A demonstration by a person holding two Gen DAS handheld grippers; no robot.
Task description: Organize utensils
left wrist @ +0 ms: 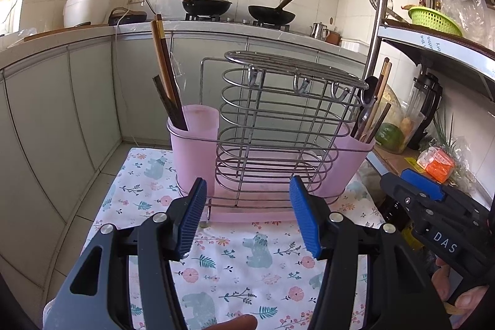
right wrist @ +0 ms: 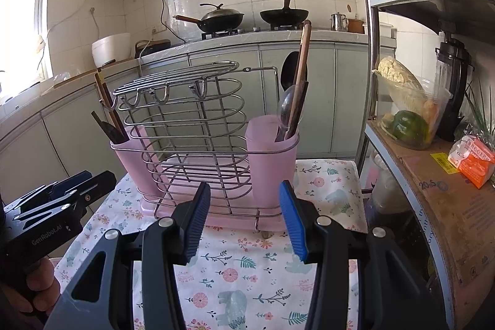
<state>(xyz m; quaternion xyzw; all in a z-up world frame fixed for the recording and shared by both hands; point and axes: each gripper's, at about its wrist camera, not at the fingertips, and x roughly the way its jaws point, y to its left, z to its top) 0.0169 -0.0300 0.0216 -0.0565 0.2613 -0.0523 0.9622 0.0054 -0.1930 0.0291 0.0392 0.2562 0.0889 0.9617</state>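
A wire utensil rack [left wrist: 272, 126] [right wrist: 185, 129] with a pink drip tray stands on a small table with a floral cloth [left wrist: 247, 262]. Its left pink cup [left wrist: 193, 144] [right wrist: 133, 156] holds dark and wooden chopsticks [left wrist: 165, 73]. Its right pink cup [left wrist: 355, 156] [right wrist: 272, 156] holds spoons and chopsticks [right wrist: 294, 95]. My left gripper [left wrist: 247, 218] is open and empty, just in front of the rack's base. My right gripper [right wrist: 244, 218] is open and empty too, in front of the right cup. Each gripper also shows at the edge of the other's view.
A metal shelf [right wrist: 433, 163] stands close on the right with a plastic tub of vegetables [right wrist: 408, 116], a blender and a green basket. Behind the rack is a gap of floor, then a kitchen counter [left wrist: 216, 27] with two woks and a rice cooker.
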